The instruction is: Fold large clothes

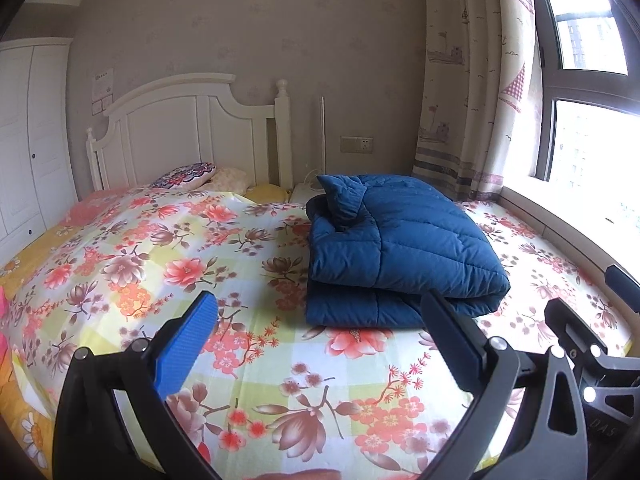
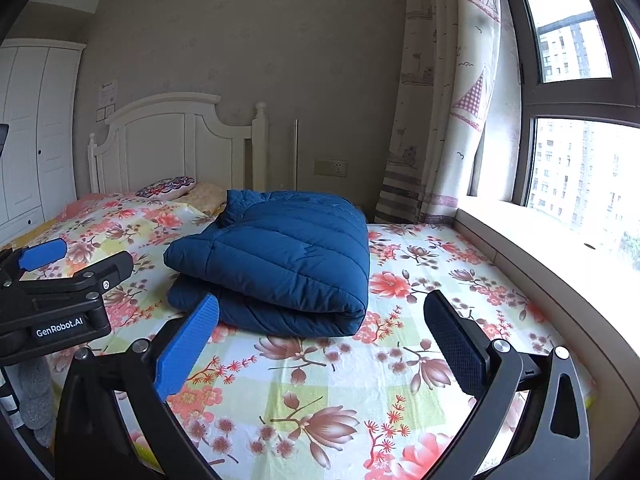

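The blue quilted coat (image 1: 400,248) is found folded into a thick bundle on the floral bedsheet (image 1: 168,248), while the left gripper (image 1: 320,320) and right gripper (image 2: 320,320) are held above the sheet, jaws spread apart and empty.

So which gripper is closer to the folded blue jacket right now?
Right, marginally. The right gripper faces the blue jacket just ahead; the left gripper sits slightly back. Both open.

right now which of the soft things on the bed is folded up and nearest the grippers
The blue quilted coat, folded into a thick bundle mid-bed. The patterned pillow and the yellow one lie far back by the headboard.
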`<action>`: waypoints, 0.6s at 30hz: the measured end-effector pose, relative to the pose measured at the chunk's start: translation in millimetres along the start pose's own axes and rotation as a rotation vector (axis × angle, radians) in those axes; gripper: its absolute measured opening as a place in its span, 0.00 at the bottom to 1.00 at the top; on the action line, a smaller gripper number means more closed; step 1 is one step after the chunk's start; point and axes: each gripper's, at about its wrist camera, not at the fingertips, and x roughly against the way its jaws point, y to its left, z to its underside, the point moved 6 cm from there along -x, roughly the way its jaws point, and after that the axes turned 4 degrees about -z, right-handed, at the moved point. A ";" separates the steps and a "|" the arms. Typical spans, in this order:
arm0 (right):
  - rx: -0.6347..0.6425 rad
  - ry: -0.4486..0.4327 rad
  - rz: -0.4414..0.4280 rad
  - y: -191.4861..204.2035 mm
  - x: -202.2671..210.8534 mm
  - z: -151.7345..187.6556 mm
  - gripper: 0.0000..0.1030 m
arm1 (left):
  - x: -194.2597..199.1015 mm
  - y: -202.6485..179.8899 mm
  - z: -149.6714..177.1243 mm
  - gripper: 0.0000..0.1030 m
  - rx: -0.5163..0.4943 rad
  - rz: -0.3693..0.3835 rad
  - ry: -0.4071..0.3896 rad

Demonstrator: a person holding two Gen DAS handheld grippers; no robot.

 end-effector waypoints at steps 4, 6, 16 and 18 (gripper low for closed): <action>-0.008 0.004 0.002 0.4 0.1 1.2 0.96 | 0.3 0.4 0.0 0.98 -0.004 0.003 0.000; -0.010 0.005 0.002 0.3 0.3 0.6 0.96 | 0.5 -0.2 -0.2 0.98 -0.003 0.001 -0.001; -0.010 0.003 0.001 0.8 0.7 0.1 0.96 | 1.5 1.9 -0.1 0.98 -0.002 -0.003 -0.007; -0.009 -0.001 0.002 0.6 0.8 0.0 0.96 | 2.0 2.1 -0.2 0.98 -0.003 -0.005 -0.010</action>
